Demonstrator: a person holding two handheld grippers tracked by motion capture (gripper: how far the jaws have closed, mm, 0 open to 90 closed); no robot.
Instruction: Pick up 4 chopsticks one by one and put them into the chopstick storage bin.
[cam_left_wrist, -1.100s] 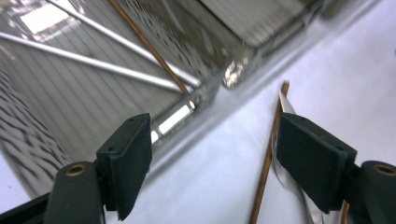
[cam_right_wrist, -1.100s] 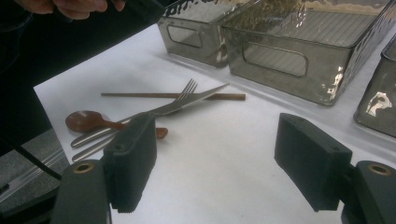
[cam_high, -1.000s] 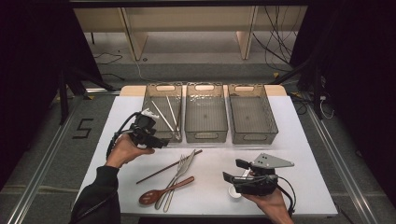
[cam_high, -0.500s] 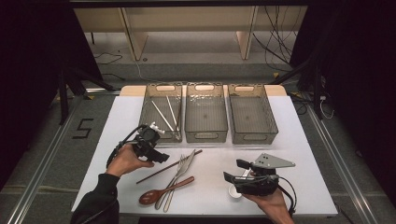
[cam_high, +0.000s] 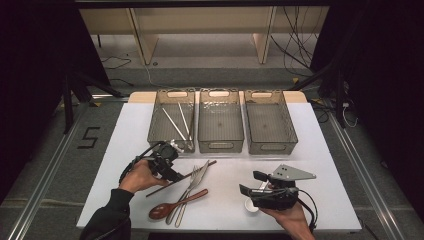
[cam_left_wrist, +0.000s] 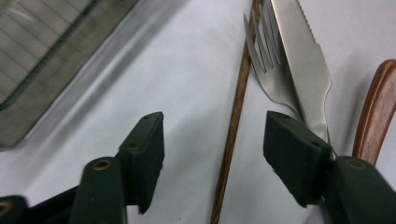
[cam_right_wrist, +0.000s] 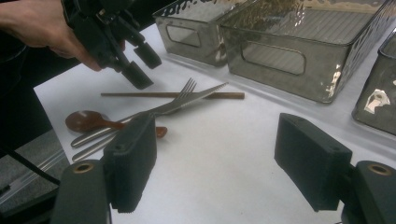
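Observation:
A brown wooden chopstick (cam_high: 154, 192) lies slantwise on the white table (cam_high: 310, 150). My left gripper (cam_high: 175, 175) hangs low over it, tilted down. In the left gripper view the chopstick (cam_left_wrist: 233, 116) runs between the two pads of my left gripper (cam_left_wrist: 215, 135), which has just been closing; neither pad touches the chopstick. A steel fork (cam_left_wrist: 266, 60) and knife (cam_left_wrist: 303, 56) cross its far end, with a wooden spoon (cam_high: 175, 205) beside them. Near the front edge my right gripper (cam_high: 250, 184) rests open and empty; from its own view (cam_right_wrist: 219, 158) it faces the cutlery.
Three clear bins stand in a row at the back: the left bin (cam_high: 156, 120) holds two silver chopsticks, while the middle bin (cam_high: 220, 145) and right bin (cam_high: 290, 130) look bare. A small white object (cam_high: 250, 206) sits by the right gripper.
My left gripper has come down and toward me from the left bin's front wall to the brown chopstick, and its jaws have narrowed. The right gripper has kept still.

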